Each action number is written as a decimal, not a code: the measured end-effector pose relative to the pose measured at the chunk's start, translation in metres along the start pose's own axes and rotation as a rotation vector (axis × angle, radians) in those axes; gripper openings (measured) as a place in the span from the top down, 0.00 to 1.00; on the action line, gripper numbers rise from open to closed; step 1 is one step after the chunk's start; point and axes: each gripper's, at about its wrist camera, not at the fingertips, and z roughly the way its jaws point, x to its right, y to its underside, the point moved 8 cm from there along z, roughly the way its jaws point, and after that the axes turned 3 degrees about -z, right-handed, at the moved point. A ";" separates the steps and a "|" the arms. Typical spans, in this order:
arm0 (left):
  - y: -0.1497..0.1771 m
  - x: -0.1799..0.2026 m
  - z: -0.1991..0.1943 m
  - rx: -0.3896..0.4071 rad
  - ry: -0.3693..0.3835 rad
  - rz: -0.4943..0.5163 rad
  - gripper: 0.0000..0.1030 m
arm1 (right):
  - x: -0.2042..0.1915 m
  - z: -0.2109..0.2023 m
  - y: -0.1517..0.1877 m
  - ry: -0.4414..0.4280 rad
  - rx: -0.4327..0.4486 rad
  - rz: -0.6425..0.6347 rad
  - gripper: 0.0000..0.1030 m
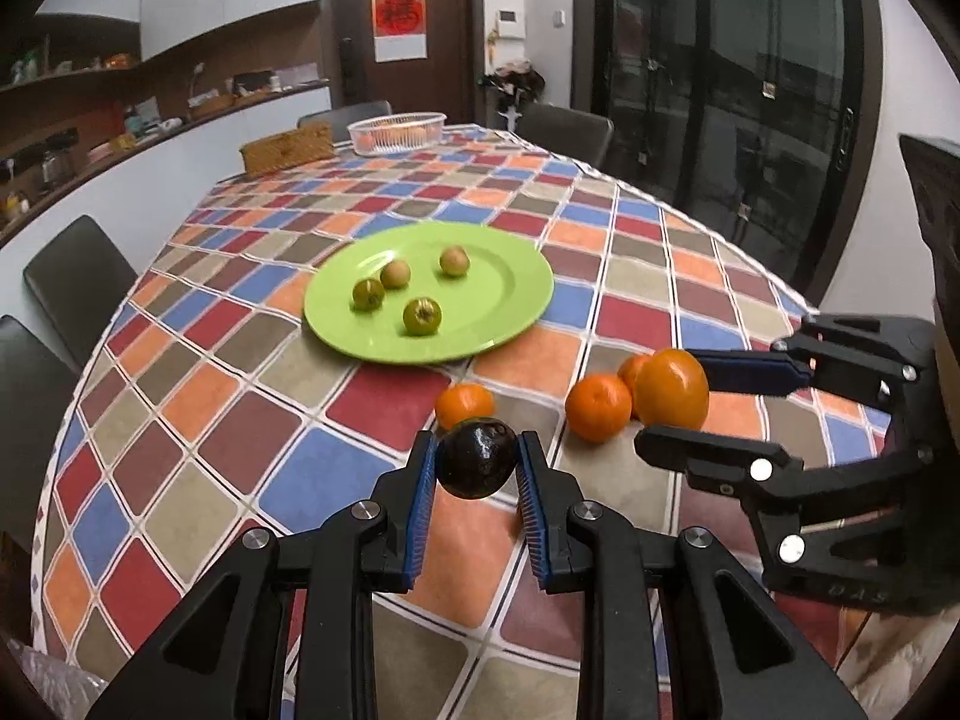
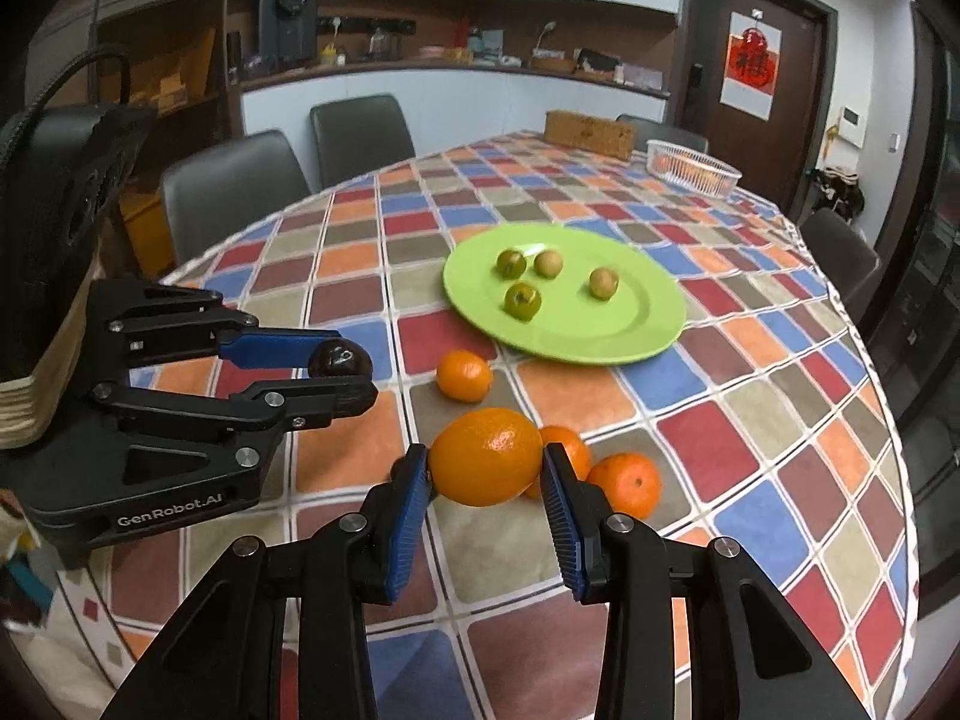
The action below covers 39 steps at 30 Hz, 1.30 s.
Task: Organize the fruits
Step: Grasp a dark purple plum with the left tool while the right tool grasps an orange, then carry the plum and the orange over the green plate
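My left gripper [image 1: 477,459] is shut on a dark round fruit [image 1: 478,458] and holds it above the checkered tablecloth; it shows from the side in the right wrist view [image 2: 341,369]. My right gripper [image 2: 485,465] is shut on a large orange [image 2: 485,456], also seen in the left wrist view [image 1: 672,389]. A green plate [image 1: 516,300] holds several small green fruits [image 1: 422,316]. Small tangerines lie on the cloth: one near the plate [image 2: 464,375], two beside the large orange [image 2: 625,483].
A clear plastic basket [image 1: 397,132] with orange fruit and a woven box [image 1: 287,148] stand at the table's far end. Dark chairs [image 2: 234,186] surround the table. A counter with shelves runs along the wall.
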 end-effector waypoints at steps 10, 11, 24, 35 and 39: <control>-0.026 0.007 -0.019 0.058 -0.047 -0.091 0.74 | 0.012 -0.024 -0.018 -0.015 0.081 0.011 0.62; -0.028 0.006 -0.018 0.059 -0.048 -0.104 0.74 | 0.015 -0.024 -0.020 -0.016 0.083 0.012 0.62; -0.069 -0.006 0.020 0.052 0.010 -0.169 0.74 | 0.056 0.005 -0.054 -0.028 0.078 0.039 0.62; -0.114 -0.032 0.081 -0.005 0.041 -0.208 0.74 | 0.102 0.065 -0.087 -0.061 0.001 0.150 0.62; -0.120 -0.037 0.104 -0.036 0.038 -0.212 0.74 | 0.111 0.084 -0.092 -0.069 -0.027 0.162 0.62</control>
